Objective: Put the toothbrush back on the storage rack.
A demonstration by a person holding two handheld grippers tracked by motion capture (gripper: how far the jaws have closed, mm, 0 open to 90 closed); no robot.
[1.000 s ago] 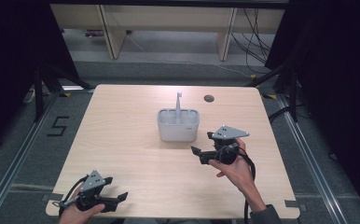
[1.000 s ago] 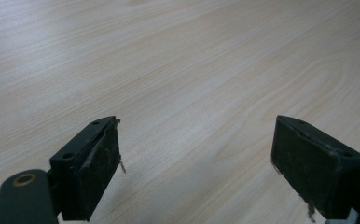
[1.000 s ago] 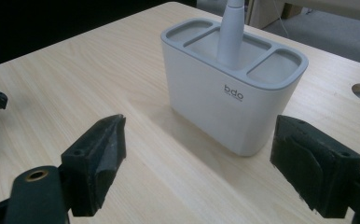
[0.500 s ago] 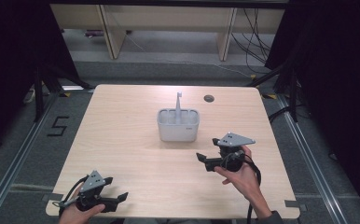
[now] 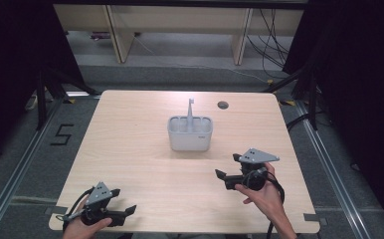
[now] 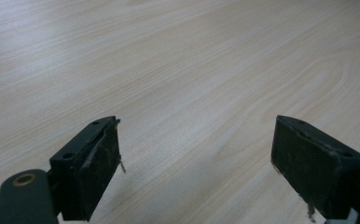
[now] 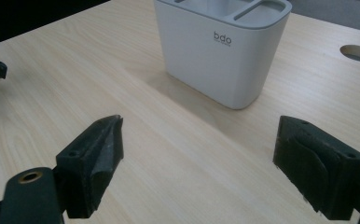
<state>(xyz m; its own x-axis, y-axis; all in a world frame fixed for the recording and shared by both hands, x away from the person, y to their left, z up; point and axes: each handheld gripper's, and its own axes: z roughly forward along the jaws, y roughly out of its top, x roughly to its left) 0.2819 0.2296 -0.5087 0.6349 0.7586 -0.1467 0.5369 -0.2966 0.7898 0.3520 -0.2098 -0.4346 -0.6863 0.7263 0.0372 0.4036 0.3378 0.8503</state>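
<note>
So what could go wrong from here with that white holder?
The white holder stands free on the table with a tall stick upright in it; a sideways nudge from the right gripper, open and nearest, might tip it. The left gripper, open at the near table edge, could slip off.

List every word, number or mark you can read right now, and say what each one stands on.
"bdo": dark letters on the side wall of the white plastic compartment caddy, seen in the right gripper view.
A line of smaller print just beneath it: too small to read.
"5": black figure on the grey floor left of the light wooden table, seen in the high view.
The same logo on the caddy in the high view: too small to read.
</note>
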